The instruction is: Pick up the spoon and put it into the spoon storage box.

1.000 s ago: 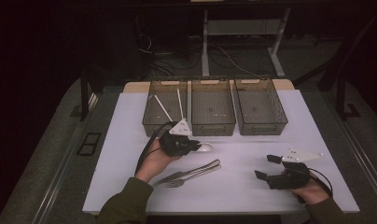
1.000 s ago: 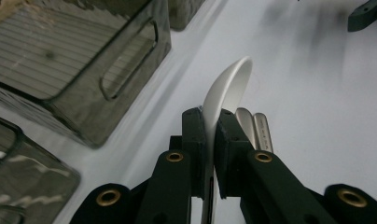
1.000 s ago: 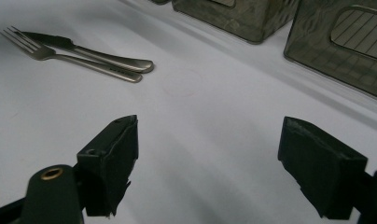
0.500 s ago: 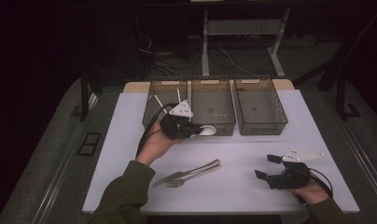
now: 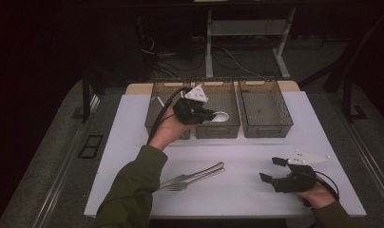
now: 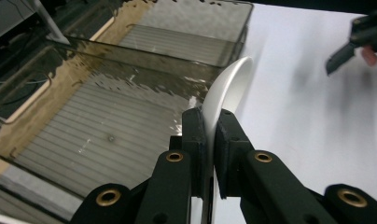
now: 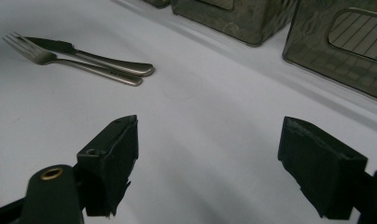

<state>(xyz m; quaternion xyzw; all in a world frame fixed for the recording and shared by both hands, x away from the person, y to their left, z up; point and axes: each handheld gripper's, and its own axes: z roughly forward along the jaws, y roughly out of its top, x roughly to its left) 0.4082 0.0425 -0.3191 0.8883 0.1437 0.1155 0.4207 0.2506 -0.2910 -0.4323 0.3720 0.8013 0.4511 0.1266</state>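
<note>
Tabletop (image 5: 133, 142): white, three bins far side.
Left gripper (image 5: 206, 115): fingers clamped on spoon (image 5: 220, 116), bowl pointing right over middle bin (image 5: 217, 129).
Right gripper (image 5: 272, 170): fingers apart, idle.

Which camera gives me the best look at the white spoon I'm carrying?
The left gripper view: the white spoon sits close up, edge-on, clamped between the left hand-held gripper jaws above the middle bin. The high view shows its bowl small, over that bin. The right gripper view shows the fork and knife instead.
</note>
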